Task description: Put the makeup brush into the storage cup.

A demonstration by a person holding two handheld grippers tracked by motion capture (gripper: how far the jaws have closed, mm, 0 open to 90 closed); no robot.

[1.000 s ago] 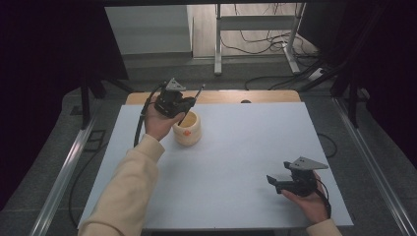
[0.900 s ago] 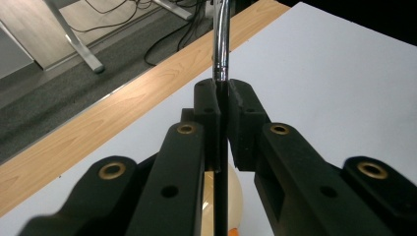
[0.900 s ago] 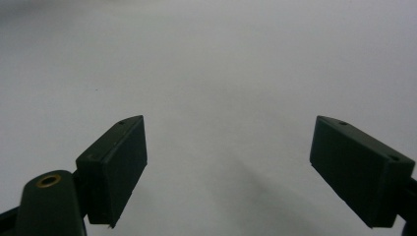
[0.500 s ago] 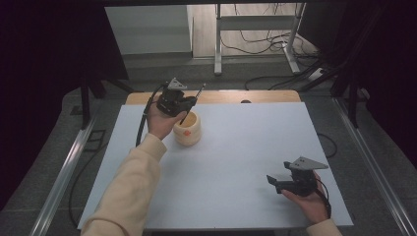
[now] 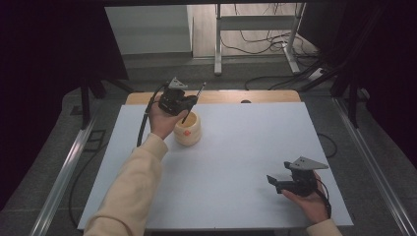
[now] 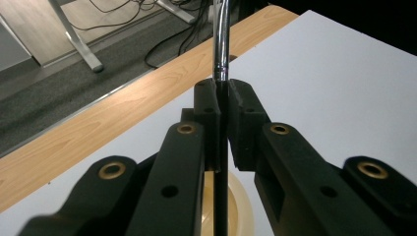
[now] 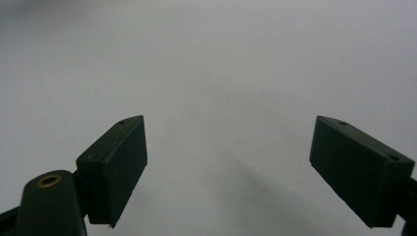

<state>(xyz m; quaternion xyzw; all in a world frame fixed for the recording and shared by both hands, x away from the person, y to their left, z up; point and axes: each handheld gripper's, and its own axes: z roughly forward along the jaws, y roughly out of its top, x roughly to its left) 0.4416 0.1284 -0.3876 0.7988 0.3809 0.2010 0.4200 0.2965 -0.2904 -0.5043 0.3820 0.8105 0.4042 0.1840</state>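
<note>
Metal rod (image 6: 222, 44) stands clamped between the left claw (image 5: 189, 103) jaws, its lower end inside the cream jar (image 5: 188, 132) near the counter's (image 5: 246, 162) far-left corner; right claw (image 5: 275, 181) gapes empty near the front-right corner

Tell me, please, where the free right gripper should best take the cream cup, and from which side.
Probably at the rim on the cup's right, coming from above with one finger inside and one outside. The wall looks rounded and wide. The left gripper holds a metal rod over its left side, so the open right gripper has room there.
</note>
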